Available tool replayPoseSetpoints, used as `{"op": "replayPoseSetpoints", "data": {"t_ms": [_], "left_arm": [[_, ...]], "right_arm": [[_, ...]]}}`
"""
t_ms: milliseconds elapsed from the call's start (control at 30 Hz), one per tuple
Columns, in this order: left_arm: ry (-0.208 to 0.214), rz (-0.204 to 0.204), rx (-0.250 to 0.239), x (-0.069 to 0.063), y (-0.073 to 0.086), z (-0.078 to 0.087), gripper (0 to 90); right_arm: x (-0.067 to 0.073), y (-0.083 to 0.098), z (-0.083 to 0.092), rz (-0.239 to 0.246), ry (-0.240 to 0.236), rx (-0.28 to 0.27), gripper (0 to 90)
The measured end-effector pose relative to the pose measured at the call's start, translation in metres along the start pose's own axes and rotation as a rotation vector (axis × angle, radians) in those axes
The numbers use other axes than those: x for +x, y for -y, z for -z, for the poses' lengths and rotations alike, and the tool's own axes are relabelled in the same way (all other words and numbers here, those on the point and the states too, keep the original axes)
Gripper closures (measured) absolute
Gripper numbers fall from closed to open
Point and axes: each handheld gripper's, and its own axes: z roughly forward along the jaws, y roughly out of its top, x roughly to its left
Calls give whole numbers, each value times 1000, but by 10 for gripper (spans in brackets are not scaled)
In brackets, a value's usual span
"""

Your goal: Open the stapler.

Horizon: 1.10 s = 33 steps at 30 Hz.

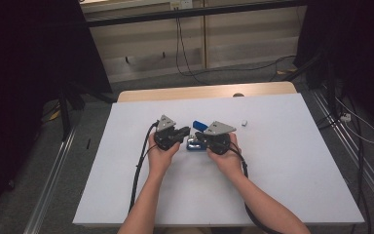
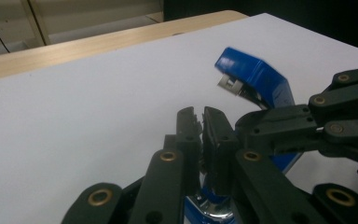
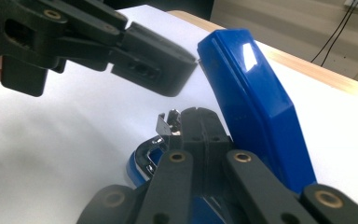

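- Working on a blue stapler (image 1: 195,136) just left of the middle of the high view, on the white bench (image 1: 282,165), the two hand-held grippers meet over it from either side; its top arm is swung up and open.
- At centre-left, the left hand-held gripper (image 1: 183,131) has its jaws drawn nearly together; in the left gripper view they stand over the shiny metal base (image 2: 212,210) at the bottom centre, though whether they pinch it I cannot tell.
- Just right of it, the right hand-held gripper (image 1: 199,137) is closed too; in the right gripper view its jaws sit against the metal staple channel (image 3: 165,128), beside the raised blue top (image 3: 256,107).
- Judged step: the stapler is being held open, likely for loading or clearing. The next move calls for one steady hold on the base while the other works the channel.
- Further right, a small white piece (image 1: 244,123) lies apart, upper right of centre.
- Count: one stapler, two hand-held grippers, one white piece.
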Motion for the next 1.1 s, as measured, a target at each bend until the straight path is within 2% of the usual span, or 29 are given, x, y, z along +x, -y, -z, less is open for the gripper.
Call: {"op": "replayPoseSetpoints", "data": {"t_ms": [100, 367, 600, 667, 833, 900, 1000, 1100], "left_arm": [[2, 9, 13, 0, 3, -2, 863], [16, -2, 32, -2, 7, -9, 869], [7, -7, 41, -3, 8, -11, 888], [-8, -21, 55, -5, 8, -11, 900], [14, 26, 54, -5, 14, -12, 900], [0, 1, 66, -7, 16, -13, 900], [10, 27, 54, -5, 18, -14, 900], [7, 17, 55, -6, 18, -13, 900]], "right_arm": [[0, 0, 0, 7, 2, 6, 900], [-2, 1, 0, 10, 3, 7, 900], [-1, 0, 0, 14, 4, 17, 900], [1, 1, -2, 30, 16, 21, 900], [7, 2, -8, 38, 30, 34, 900], [8, 1, -7, 50, 49, 33, 900], [8, 0, -4, 53, 72, 23, 900], [7, -1, -1, 49, 81, 16, 900]]}}
